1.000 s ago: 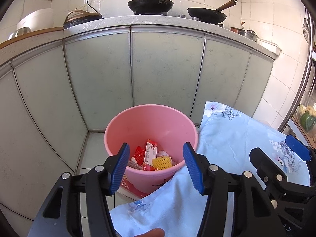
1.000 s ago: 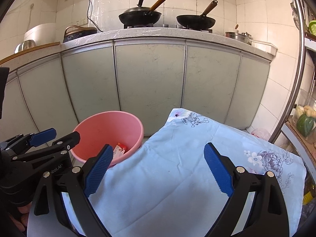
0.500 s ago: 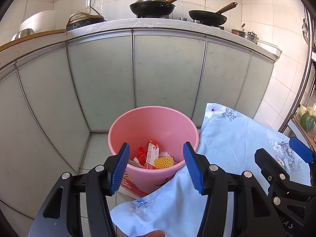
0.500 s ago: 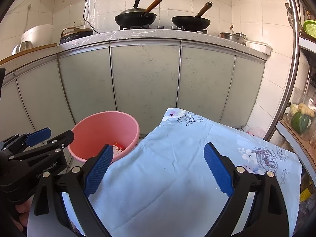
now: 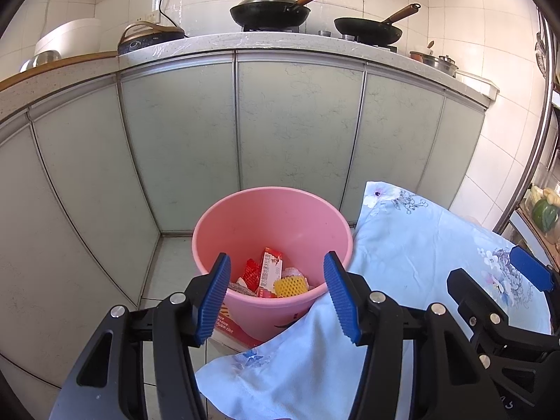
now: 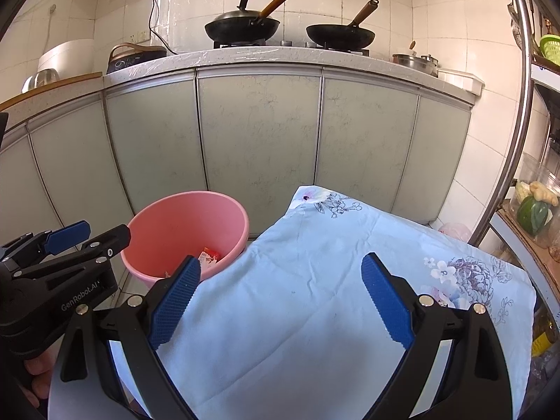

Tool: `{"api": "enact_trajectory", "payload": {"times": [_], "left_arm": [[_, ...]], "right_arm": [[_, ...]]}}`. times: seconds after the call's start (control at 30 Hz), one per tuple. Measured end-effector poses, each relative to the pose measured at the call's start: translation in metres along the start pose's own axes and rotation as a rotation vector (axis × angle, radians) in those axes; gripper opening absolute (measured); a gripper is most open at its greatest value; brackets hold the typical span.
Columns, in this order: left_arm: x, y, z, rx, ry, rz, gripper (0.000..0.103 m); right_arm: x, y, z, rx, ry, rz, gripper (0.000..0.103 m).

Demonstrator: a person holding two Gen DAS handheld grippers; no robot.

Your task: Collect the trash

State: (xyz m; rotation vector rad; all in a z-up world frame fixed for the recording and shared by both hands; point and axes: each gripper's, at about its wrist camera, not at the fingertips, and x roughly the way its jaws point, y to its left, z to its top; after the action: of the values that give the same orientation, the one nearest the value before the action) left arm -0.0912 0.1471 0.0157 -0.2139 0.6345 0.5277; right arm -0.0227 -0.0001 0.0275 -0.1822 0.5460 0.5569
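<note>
Both empty: your left gripper point(image 5: 276, 295), fingers spread, faces the round pink plastic bin point(image 5: 245, 224); right gripper point(image 6: 280, 301), spread, overhangs bare blue floral cloth point(image 6: 315, 266); confirm nothing remains.

Smooth pink plastic bucket point(image 5: 245, 224), soft matt floral cloth point(image 6: 315, 280), ribbed blue claw pads point(image 6: 385, 297), glossy wall tiles point(image 6: 437, 10)

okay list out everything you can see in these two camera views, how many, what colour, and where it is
bucket: one, pink, on the floor by the cabinets
trash: several pieces, red, white, yellow, inside the bucket
cloth: one, light blue floral, over a surface right of the bucket
woks: two, black, on the stove
rice cooker: one, white, counter left
steel pot: one, silver, counter right
cabinet doors: several, pale green, under the counter
left claw: open, blue pads, above the bucket
right claw: open, blue pads, over the cloth
</note>
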Motion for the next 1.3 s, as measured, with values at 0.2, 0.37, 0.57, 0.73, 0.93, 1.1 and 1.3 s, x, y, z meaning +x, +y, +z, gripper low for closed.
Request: {"api": "enact_trajectory", "payload": {"times": [0.2, 0.37, 0.57, 0.73, 0.93, 1.1, 1.3], "left_arm": [[0.002, 0.0008, -0.0003, 0.0, 0.008, -0.002, 0.055], [0.004, 0.0001, 0.0007, 0.002, 0.012, -0.002, 0.055], [0.005, 0.0004, 0.0011, 0.004, 0.015, -0.004, 0.055], [0.0063, 0.0006, 0.0019, 0.005, 0.018, -0.005, 0.055], [0.0076, -0.0004, 0.0026, 0.01, 0.02, -0.007, 0.055], [0.0079, -0.0004, 0.0023, 0.01, 0.02, -0.007, 0.055], [0.0085, -0.001, 0.0018, 0.012, 0.019, -0.007, 0.055]], "right_arm": [[0.0011, 0.0001, -0.0014, 0.0, 0.004, -0.002, 0.094], [0.0016, -0.0006, -0.0025, 0.0, 0.005, -0.001, 0.094], [0.0024, -0.0001, -0.0024, 0.0, 0.008, 0.0, 0.094], [0.0027, 0.0005, -0.003, -0.002, 0.01, 0.002, 0.094], [0.003, 0.0005, -0.0034, -0.007, 0.013, 0.004, 0.094], [0.0033, 0.0007, -0.0027, -0.007, 0.013, 0.005, 0.094], [0.0032, 0.0008, -0.0026, -0.006, 0.013, 0.004, 0.094]]}}
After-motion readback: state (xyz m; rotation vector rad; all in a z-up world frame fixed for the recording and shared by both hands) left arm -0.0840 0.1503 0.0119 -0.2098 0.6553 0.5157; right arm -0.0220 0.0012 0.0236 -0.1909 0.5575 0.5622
